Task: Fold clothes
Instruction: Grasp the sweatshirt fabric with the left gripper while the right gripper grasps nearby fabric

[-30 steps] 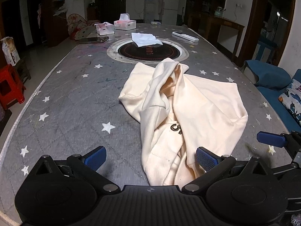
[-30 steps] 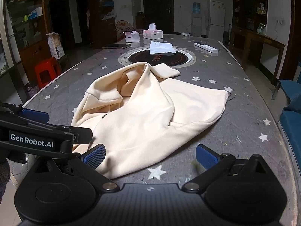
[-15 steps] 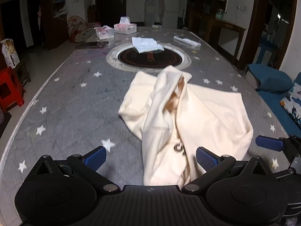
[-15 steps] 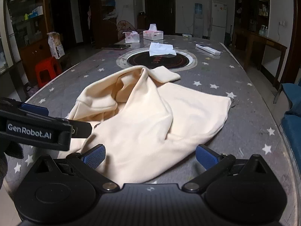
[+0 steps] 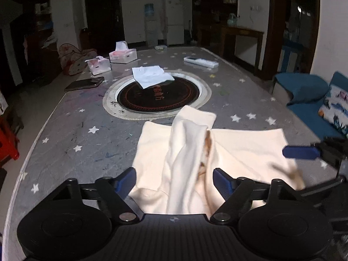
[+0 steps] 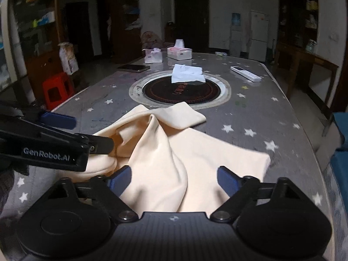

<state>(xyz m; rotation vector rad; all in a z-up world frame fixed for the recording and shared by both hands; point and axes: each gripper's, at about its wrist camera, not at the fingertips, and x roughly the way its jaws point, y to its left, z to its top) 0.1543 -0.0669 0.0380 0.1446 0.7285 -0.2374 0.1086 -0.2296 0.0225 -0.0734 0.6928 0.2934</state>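
A cream sweatshirt (image 5: pixel 239 150) lies crumpled on the grey star-patterned table (image 5: pixel 71 134), one sleeve bunched up its middle. My left gripper (image 5: pixel 174 180) is open, its jaws wide apart over the garment's near edge, with cloth lying between them. My right gripper (image 6: pixel 174 180) is open too, its jaws astride the near right part of the sweatshirt (image 6: pixel 165 156). The left gripper's side shows at the left of the right wrist view (image 6: pixel 50 150). One blue fingertip of the right gripper (image 5: pixel 300 152) shows at the right of the left wrist view.
A round black hotplate inset (image 5: pixel 158 95) sits past the garment with a white folded cloth (image 5: pixel 151 76) on it. Two tissue boxes (image 5: pixel 122 55), a phone (image 5: pixel 84 83) and a remote (image 5: pixel 201 62) lie farther back. A red stool (image 6: pixel 57 89) and blue sofa (image 5: pixel 308 106) flank the table.
Both grippers have moved forward over the sweatshirt, so its near edge now lies between their jaws. The printed letters on the garment have gone out of sight.
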